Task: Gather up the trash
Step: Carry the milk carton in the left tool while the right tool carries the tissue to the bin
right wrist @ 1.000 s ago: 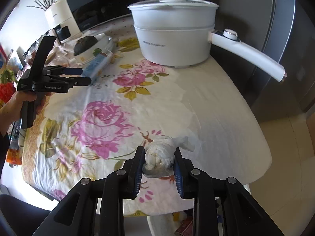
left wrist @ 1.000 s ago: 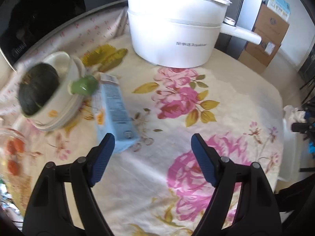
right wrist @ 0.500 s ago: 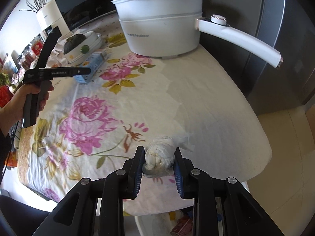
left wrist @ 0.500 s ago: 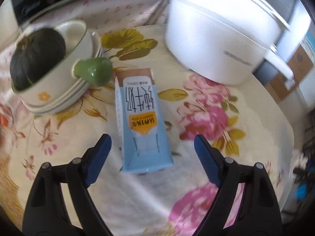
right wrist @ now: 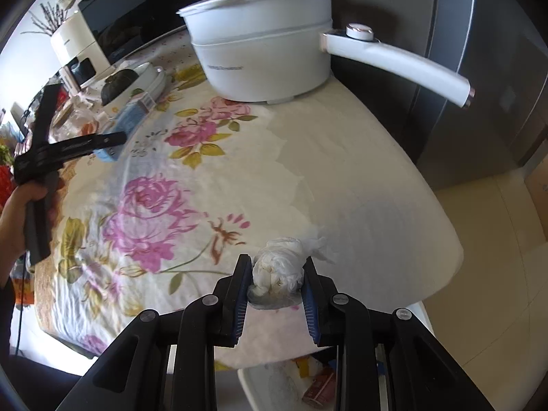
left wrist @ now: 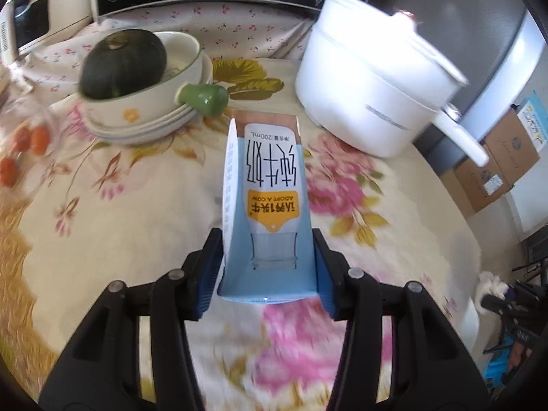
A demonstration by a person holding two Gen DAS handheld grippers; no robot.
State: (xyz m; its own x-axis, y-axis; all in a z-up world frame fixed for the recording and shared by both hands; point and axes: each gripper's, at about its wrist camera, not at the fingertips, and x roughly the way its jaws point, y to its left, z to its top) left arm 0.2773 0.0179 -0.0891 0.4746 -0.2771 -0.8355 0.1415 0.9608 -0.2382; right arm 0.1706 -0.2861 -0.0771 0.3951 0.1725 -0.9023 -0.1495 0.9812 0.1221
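Observation:
A light blue milk carton [left wrist: 267, 212] lies on the floral tablecloth [left wrist: 137, 226]. My left gripper [left wrist: 269, 267] has its jaws closed against both sides of the carton's near end. In the right wrist view the carton [right wrist: 126, 125] and left gripper [right wrist: 116, 138] sit at the table's far left. My right gripper [right wrist: 275, 281] is shut on a crumpled white plastic wad [right wrist: 279, 270], held over the table's near edge. A white bin [right wrist: 294, 383] with trash inside shows below the table edge.
A white electric pot [left wrist: 370, 89] with a long handle [right wrist: 397, 63] stands at the back. Stacked bowls [left wrist: 147, 102] hold a dark green squash [left wrist: 123, 63], with a green piece [left wrist: 203, 97] beside them. Cardboard boxes [left wrist: 500, 161] stand on the floor at the right.
My left gripper swung onto the milk carton and closed on its near end. My right gripper kept hold of the plastic wad and drifted slightly toward the table's edge.

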